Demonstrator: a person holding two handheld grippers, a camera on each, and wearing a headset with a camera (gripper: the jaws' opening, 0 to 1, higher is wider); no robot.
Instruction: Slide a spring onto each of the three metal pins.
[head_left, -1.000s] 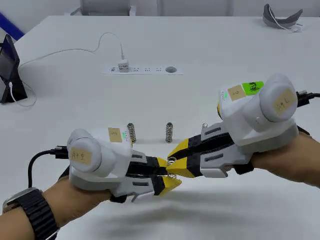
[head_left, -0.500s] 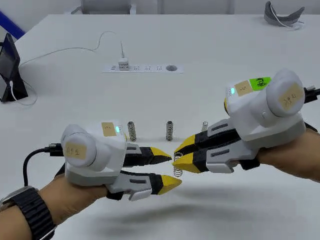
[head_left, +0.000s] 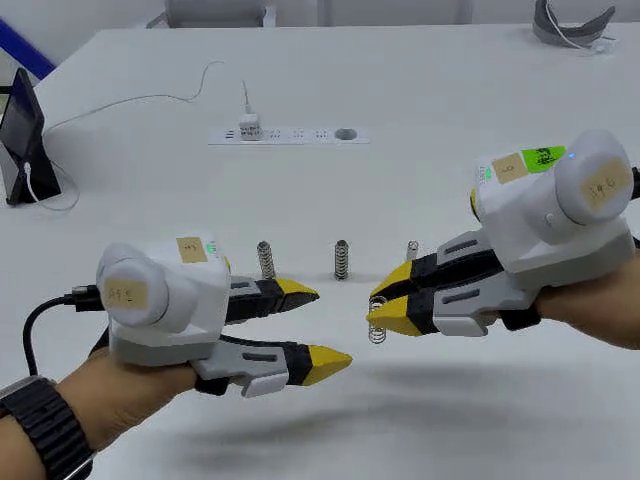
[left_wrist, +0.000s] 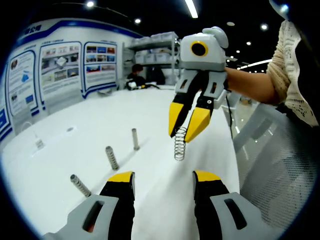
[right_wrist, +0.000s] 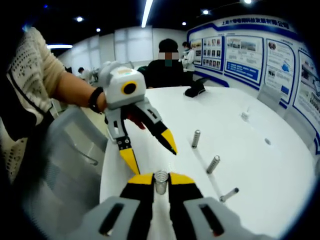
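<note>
Three metal pins stand in a row on the white table. The left pin (head_left: 265, 260) and the middle pin (head_left: 342, 258) each carry a spring. The right pin (head_left: 412, 250) looks bare (left_wrist: 135, 139). My right gripper (head_left: 374, 305) is shut on a loose spring (head_left: 377, 327), which hangs upright just above the table, in front of the right pin. The right gripper view has that spring (right_wrist: 161, 181) between my right gripper's jaws (right_wrist: 161, 180). My left gripper (head_left: 318, 327) is open and holds nothing, a short way left of the spring (left_wrist: 179, 143).
A white power strip (head_left: 290, 135) with a charger (head_left: 249, 127) and cable lies mid-table behind the pins. A dark tablet (head_left: 22, 135) stands at the left edge. A grey headset (head_left: 575, 25) lies at the far right corner. People are in the room behind (right_wrist: 170, 65).
Both grippers met at the spring a second ago. The left gripper has opened and drawn back to the left. The right gripper has kept the spring and moved right.
</note>
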